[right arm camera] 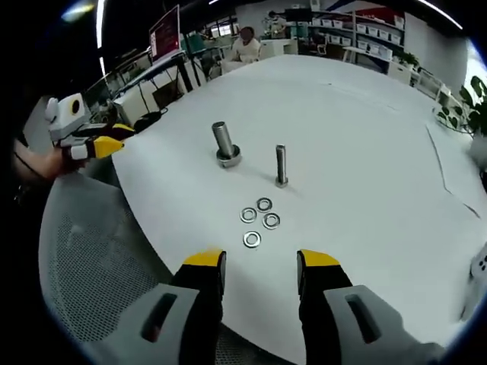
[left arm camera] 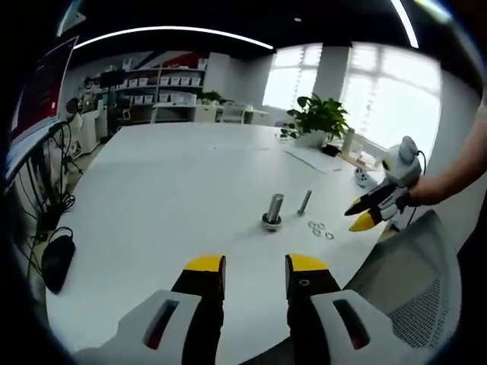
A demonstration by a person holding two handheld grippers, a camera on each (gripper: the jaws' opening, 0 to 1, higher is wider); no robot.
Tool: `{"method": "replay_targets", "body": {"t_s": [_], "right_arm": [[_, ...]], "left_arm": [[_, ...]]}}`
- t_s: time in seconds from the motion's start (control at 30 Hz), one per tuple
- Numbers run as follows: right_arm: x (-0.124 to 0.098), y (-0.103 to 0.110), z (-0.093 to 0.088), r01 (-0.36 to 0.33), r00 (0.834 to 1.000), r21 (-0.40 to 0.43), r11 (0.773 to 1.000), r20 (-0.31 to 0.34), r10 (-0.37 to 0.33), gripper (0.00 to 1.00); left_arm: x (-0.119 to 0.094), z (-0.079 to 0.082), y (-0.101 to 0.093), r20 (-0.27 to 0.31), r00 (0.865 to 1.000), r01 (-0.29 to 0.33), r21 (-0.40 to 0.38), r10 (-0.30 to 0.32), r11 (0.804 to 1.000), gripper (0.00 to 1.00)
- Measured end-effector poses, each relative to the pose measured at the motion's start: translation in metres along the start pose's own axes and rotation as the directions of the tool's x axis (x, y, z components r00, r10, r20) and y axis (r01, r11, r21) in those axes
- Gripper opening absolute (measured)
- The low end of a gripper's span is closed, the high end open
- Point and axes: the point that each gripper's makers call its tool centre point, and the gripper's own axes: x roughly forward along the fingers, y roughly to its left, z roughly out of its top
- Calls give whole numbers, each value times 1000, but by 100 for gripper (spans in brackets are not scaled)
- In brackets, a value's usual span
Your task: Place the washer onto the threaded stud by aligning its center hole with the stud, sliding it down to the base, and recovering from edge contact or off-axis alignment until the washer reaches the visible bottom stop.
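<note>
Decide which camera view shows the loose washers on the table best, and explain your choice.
The right gripper view shows the washers best: four separate rings lie close ahead of its open jaws, holes visible, near the thin stud. In the left gripper view the washers are small, distant specks beside the right gripper.

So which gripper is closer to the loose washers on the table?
Right. The right gripper hovers just short of the washers, while the left gripper is farther off, beyond the thick stud.

Open room: bare worktop all round the parts.
Obstacles: thick stud, thin stud, standing near each other.
Near edge: four washers, mesh chair back.
</note>
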Motion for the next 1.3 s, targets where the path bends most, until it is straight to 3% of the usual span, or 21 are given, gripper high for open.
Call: {"method": "replay_targets", "body": {"t_s": [0.37,1.3], "right_arm": [[18,5,3,-18,997,-46,999,-74,15,38],[36,7,1,-19,987,-85,996,-163,5,36]], "left_arm": [[0,-1,0,-2,1000,6,-5,-6,1000,31],[1,-3,-3,-11,1000,26,0,-26,1000,31]]}}
